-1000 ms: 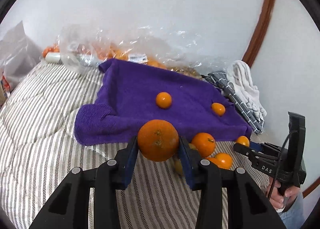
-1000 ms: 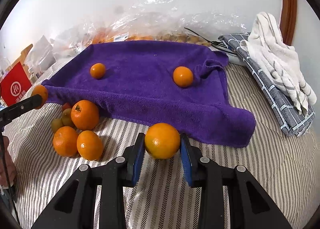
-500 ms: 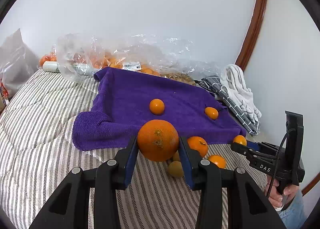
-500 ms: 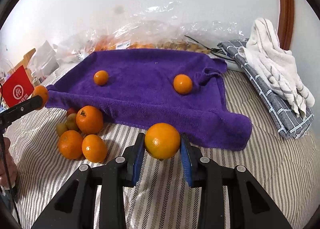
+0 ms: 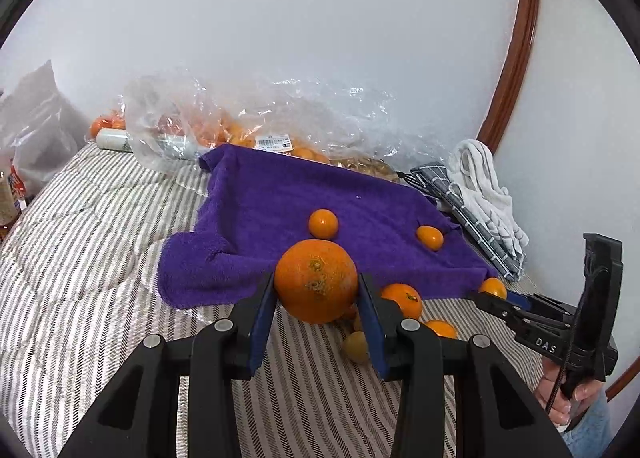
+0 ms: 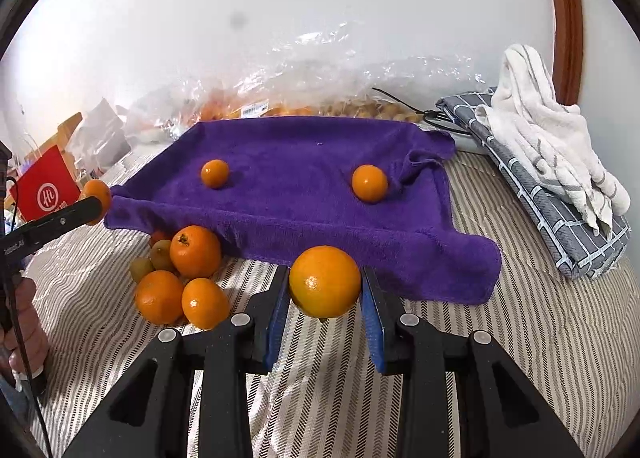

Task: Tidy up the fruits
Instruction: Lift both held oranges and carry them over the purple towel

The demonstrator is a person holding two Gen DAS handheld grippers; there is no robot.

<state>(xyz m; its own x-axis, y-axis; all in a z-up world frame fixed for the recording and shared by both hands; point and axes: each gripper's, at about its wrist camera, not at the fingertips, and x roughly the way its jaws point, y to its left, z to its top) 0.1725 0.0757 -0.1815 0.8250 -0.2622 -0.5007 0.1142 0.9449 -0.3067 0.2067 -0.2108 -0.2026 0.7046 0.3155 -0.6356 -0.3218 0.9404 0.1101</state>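
My left gripper (image 5: 317, 290) is shut on a large orange (image 5: 316, 280), held above the striped bed in front of the purple towel (image 5: 280, 202). My right gripper (image 6: 325, 290) is shut on another orange (image 6: 325, 281), held just before the towel's near edge (image 6: 360, 242). Two small oranges lie on the towel (image 6: 215, 173) (image 6: 369, 183). A pile of loose oranges (image 6: 195, 251) and small greenish fruits (image 6: 161, 254) sits on the bed at the towel's front left. The left gripper with its orange also shows at the left edge of the right wrist view (image 6: 96, 200).
Clear plastic bags of fruit (image 6: 280, 98) lie behind the towel against the white wall. A folded grey checked cloth (image 6: 560, 218) with a white towel (image 6: 540, 126) on it lies to the right. A red bag (image 6: 44, 190) stands at the left.
Both grippers have risen and drawn back a little from the towel, each still holding its orange. The fruit on the towel and bed has not moved.
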